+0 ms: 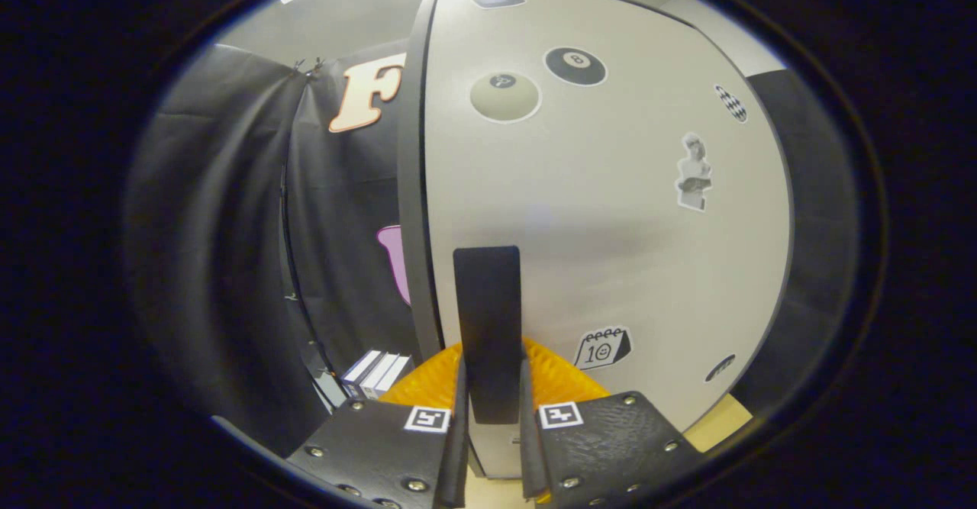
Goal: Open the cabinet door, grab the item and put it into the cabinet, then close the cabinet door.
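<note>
Clamped on the cabinet door handle, door not yet swung open.

Fingers [491, 417] narrow, pinching the dark vertical handle [487, 318] low on the pale cabinet door [611, 219], stickers scattered above. Item to stow hard to pick out; possibly the small boxes [376, 374] left of the door's base. Risk ahead: pulling straight instead of along the hinge arc, so the handle slips out or the cabinet shifts.
</note>
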Demonstrator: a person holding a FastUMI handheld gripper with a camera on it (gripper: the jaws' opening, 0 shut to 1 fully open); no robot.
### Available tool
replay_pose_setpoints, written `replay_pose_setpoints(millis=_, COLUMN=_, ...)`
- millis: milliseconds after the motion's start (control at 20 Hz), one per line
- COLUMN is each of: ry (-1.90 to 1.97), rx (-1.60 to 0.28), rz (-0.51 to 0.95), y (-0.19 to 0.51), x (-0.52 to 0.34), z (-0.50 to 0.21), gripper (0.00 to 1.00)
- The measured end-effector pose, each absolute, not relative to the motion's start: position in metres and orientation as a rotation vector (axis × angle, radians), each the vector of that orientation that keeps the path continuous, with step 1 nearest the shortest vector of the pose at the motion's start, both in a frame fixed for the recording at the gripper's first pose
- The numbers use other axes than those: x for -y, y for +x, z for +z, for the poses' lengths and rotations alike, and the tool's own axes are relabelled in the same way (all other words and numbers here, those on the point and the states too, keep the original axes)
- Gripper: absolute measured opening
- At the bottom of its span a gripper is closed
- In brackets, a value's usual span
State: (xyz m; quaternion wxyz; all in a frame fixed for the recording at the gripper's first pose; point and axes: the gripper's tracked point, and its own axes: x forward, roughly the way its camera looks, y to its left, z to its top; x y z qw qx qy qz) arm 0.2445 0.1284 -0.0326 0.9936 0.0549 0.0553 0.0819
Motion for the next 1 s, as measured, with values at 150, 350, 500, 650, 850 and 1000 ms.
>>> replay_pose_setpoints(millis=150, ry=0.120, rx=-0.098, rz=0.162, y=0.241, x=-0.126, z=-0.033, gripper=0.18)
replay_pose_setpoints(millis=350, ry=0.130, rx=-0.085, rz=0.148, y=0.221, x=-0.118, z=-0.031, gripper=0.18)
replay_pose_setpoints(millis=500, ry=0.143, rx=-0.085, rz=0.137, y=0.203, x=-0.109, z=-0.031, gripper=0.18)
replay_pose_setpoints(millis=650, ry=0.149, rx=-0.092, rz=0.115, y=0.186, x=-0.097, z=-0.030, gripper=0.18)
replay_pose_setpoints(millis=850, ry=0.165, rx=-0.095, rz=0.085, y=0.166, x=-0.078, z=-0.030, gripper=0.18)
replay_pose_setpoints(millis=1000, ry=0.165, rx=-0.096, rz=0.049, y=0.153, x=-0.062, z=-0.029, gripper=0.18)
